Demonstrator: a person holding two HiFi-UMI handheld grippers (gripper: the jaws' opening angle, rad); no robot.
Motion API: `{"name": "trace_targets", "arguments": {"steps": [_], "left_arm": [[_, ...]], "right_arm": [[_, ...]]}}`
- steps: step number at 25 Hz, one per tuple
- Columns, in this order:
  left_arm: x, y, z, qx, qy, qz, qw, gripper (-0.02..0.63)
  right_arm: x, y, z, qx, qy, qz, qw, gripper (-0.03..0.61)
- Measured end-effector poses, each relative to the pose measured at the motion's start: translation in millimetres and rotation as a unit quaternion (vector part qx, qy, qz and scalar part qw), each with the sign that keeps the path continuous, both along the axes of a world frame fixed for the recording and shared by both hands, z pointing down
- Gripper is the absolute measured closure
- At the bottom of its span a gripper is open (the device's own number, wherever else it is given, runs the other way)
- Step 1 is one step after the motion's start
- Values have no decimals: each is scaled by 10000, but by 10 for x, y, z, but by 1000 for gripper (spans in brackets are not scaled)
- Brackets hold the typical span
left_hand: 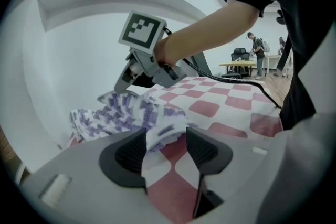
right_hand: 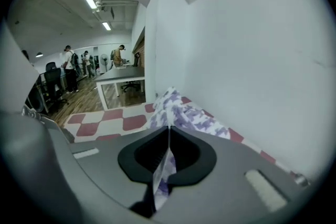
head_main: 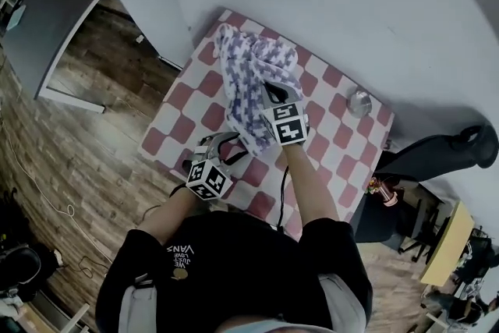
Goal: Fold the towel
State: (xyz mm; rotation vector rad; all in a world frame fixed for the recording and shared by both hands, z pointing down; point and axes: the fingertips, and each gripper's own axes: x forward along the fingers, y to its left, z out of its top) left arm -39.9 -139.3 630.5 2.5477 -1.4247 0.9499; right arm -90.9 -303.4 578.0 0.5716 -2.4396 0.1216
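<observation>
A white towel with a purple pattern lies bunched toward the far side of the red-and-white checked table. My right gripper is over the towel and shut on a fold of it. In the right gripper view a strip of towel is pinched between the closed jaws. My left gripper is at the towel's near end, open. In the left gripper view a towel corner lies between the spread jaws, and the pads do not press it. The right gripper shows there above the towel heap.
A small shiny round object sits on the table's right side. A white wall runs right behind the table. A grey desk stands on the wooden floor to the left, and a black chair to the right.
</observation>
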Motion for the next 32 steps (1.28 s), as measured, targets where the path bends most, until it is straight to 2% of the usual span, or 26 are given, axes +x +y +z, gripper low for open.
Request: {"name": "trace_targets", "arguments": {"steps": [4,8,10,15,22,25,27,28,32], "left_arm": [[96,-10,60,-55,63,317,9995,402],[167,-1,157,-152,50,692,9975,402],[193,-3,194,-196,22,819,9964,392],[287,-16,350,-447,-4,1197,9918,335],[397,0,518,-911,-225,1672,9815,328],[444,56,530,-1021,-274,1903,9760,385],[514,123,524,-1011,-326,2052,9729,494],[552,161,510,-978,-311,2096,9724,581],[661,403,360,-880,23,2263,9701,598]], "right_arm": [[607,-149,-247,6,-316,909,9954,563],[1295,-110,-330,-18,-453,1828,9821,563],[1667,-18,-283,-73,-455,2311,9718,563],[2442,447,-4,-498,-548,3406,9373,563],[2937,1264,149,-898,-738,4123,9036,563],[3004,1578,178,-1056,-891,4299,8922,563],[3057,1753,180,-1074,-964,4437,8845,563],[3086,1831,172,-1064,-995,4512,8805,563],[3169,2150,116,-1025,-1139,4743,8669,563]]}}
